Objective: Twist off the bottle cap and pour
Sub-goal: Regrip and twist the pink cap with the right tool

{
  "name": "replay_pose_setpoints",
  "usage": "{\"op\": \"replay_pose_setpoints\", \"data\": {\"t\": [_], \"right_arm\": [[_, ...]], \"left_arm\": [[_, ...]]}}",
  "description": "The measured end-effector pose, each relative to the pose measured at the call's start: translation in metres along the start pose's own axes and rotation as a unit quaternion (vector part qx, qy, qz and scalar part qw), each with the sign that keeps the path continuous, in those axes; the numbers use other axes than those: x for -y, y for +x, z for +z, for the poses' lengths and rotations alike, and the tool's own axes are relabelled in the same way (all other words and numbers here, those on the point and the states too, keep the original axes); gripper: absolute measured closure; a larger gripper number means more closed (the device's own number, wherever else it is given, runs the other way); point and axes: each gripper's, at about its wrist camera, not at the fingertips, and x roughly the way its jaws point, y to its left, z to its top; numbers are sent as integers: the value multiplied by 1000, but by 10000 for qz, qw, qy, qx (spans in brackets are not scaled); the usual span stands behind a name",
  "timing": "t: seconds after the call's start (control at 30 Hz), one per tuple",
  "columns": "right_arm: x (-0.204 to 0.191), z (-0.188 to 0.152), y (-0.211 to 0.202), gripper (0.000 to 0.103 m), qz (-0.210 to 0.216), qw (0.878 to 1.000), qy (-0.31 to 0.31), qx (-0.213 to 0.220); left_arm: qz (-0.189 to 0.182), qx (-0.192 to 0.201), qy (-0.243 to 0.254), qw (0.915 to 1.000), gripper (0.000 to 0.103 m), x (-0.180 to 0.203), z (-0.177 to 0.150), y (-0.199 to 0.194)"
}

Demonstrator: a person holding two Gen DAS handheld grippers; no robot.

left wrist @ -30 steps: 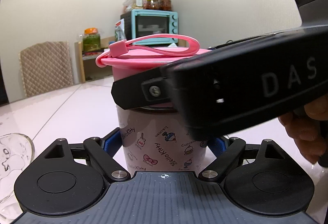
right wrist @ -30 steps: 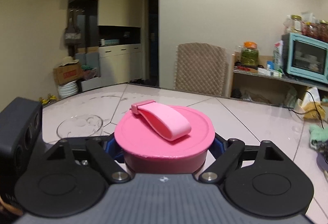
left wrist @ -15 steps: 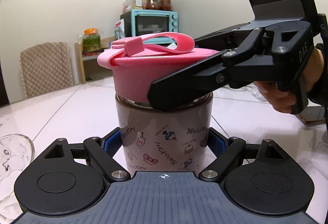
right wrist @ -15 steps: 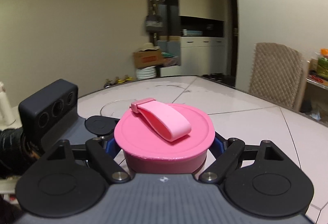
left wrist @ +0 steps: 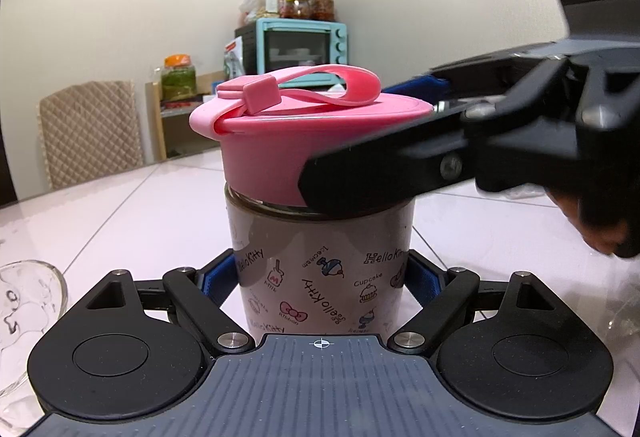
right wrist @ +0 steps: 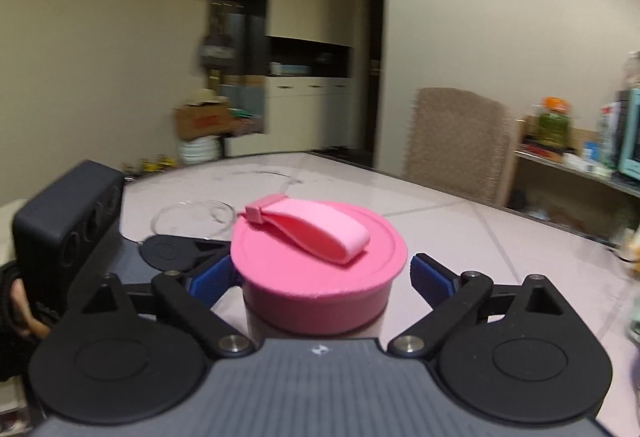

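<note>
Bottle: my grey-brown printed glass bottle (left wrist: 320,261) stands upright on the pale tiled bench (left wrist: 120,213).
Left tool: my left tool (left wrist: 320,277) pinches the bottle's body low down, blue pads on both sides.
Cap: the round pink cap with a loop strap (right wrist: 320,257) sits on the bottle's mouth.
Right tool: my right tool (right wrist: 320,273) has just been opening; its blue pads (right wrist: 430,273) flank the cap, the right one clear of it.
Bowl: a clear glass bowl (right wrist: 194,215) rests on the bench beyond the bottle.
</note>
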Motion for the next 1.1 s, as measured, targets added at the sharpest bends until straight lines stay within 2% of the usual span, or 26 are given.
{"op": "replay_pose_setpoints", "data": {"t": [0.17, 0.67, 0.73, 0.93, 1.1], "right_arm": [[-12, -6, 4, 7, -473, 9985, 260, 109], [-22, -13, 24, 9, -1021, 9932, 512, 236], [-21, -13, 23, 17, -1000, 9931, 567, 235], [-19, -15, 23, 18, -929, 9943, 465, 223], [-2, -15, 21, 18, -320, 9991, 203, 190]], "left_arm": [[3, -1, 0, 10000, 13, 1, 0, 0], [8, -3, 0, 10000, 13, 5, 0, -2], [10, -3, 1, 10000, 13, 5, 0, -3], [11, -4, 5, 10000, 13, 6, 2, -2], [7, -5, -4, 10000, 13, 6, 2, -1]]}}
